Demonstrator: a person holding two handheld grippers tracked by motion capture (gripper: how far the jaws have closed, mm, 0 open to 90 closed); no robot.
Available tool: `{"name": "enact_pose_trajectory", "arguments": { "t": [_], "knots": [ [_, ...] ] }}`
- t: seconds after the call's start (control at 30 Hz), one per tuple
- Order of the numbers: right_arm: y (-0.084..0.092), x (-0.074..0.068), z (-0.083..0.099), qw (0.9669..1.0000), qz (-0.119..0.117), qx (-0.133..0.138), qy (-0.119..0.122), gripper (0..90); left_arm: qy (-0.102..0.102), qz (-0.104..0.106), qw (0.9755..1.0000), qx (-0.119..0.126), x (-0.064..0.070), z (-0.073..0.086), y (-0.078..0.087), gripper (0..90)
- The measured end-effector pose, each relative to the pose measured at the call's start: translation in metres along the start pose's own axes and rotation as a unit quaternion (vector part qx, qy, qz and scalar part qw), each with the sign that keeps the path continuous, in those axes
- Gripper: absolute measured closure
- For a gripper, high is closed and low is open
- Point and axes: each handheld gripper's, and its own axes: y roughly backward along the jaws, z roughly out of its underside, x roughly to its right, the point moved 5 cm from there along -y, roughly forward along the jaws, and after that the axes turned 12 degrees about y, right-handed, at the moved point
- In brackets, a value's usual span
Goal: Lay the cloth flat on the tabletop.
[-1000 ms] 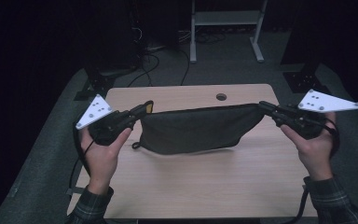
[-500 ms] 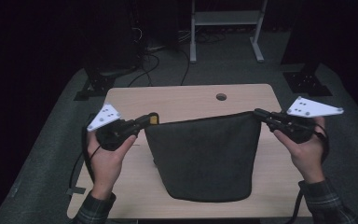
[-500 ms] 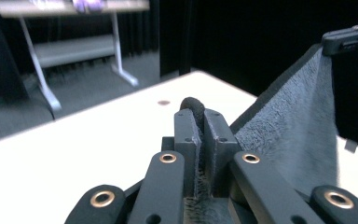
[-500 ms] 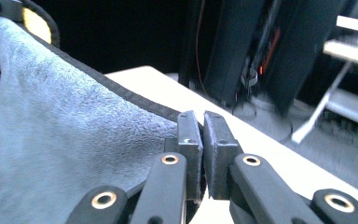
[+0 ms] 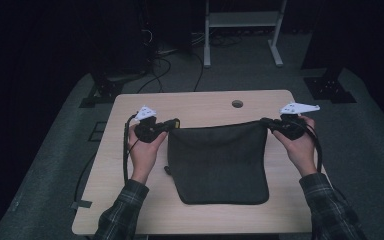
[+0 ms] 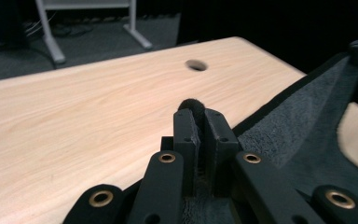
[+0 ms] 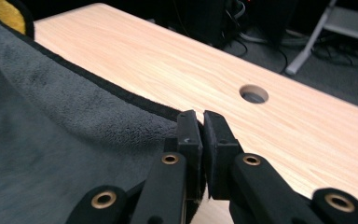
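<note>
Dark cloth [image 5: 219,165], top edge taut between both clamped grippers (bare table [image 5: 200,102] beyond)

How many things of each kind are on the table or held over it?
Dark grey fleecy cloth: 1
Black two-jaw tongs, left and right: 2
Light wooden table: 1
Total: 4

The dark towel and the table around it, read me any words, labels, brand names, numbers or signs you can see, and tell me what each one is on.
No readable text in these pictures.
Dark grey towel: plain fleece with a black hem, no tag or print to be seen.
Wooden table: bare wood grain and a round cable hole, no markings.
Left gripper and right gripper: black jaws with brass rivets, no lettering.
</note>
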Motion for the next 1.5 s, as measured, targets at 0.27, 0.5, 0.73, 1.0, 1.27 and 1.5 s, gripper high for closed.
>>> {"name": "enact_pose_trajectory", "arguments": {
  "t": [0.27, 0.5, 0.73, 1.0, 1.27, 1.5],
  "knots": [
    [-0.048, 0.021, 0.018, 0.9986, 0.004, -0.040, -0.034, 85.0, 0.015, -0.036, 0.9990, -0.024, -0.029, 0.005, -0.043, 83.1],
    [-0.069, 0.027, 0.031, 0.9971, 0.008, -0.053, -0.055, 72.7, 0.012, -0.040, 0.9982, -0.042, -0.038, 0.011, -0.055, 60.6],
    [-0.051, 0.015, 0.033, 0.9981, -0.004, -0.029, -0.055, 59.1, -0.006, -0.040, 0.9981, -0.047, -0.033, 0.018, -0.029, 48.1],
    [-0.025, -0.018, 0.064, 0.9974, -0.037, -0.050, -0.037, 54.9, -0.019, -0.037, 0.9953, -0.088, -0.029, 0.055, 0.011, 54.1],
    [-0.012, -0.044, 0.084, 0.9947, -0.065, -0.070, -0.039, 52.0, -0.004, -0.019, 0.9927, -0.119, -0.031, 0.098, 0.037, 58.1],
    [-0.021, -0.060, 0.090, 0.9926, -0.079, -0.090, -0.020, 50.7, -0.006, -0.004, 0.9900, -0.141, -0.026, 0.113, 0.031, 58.3]
  ]
}}
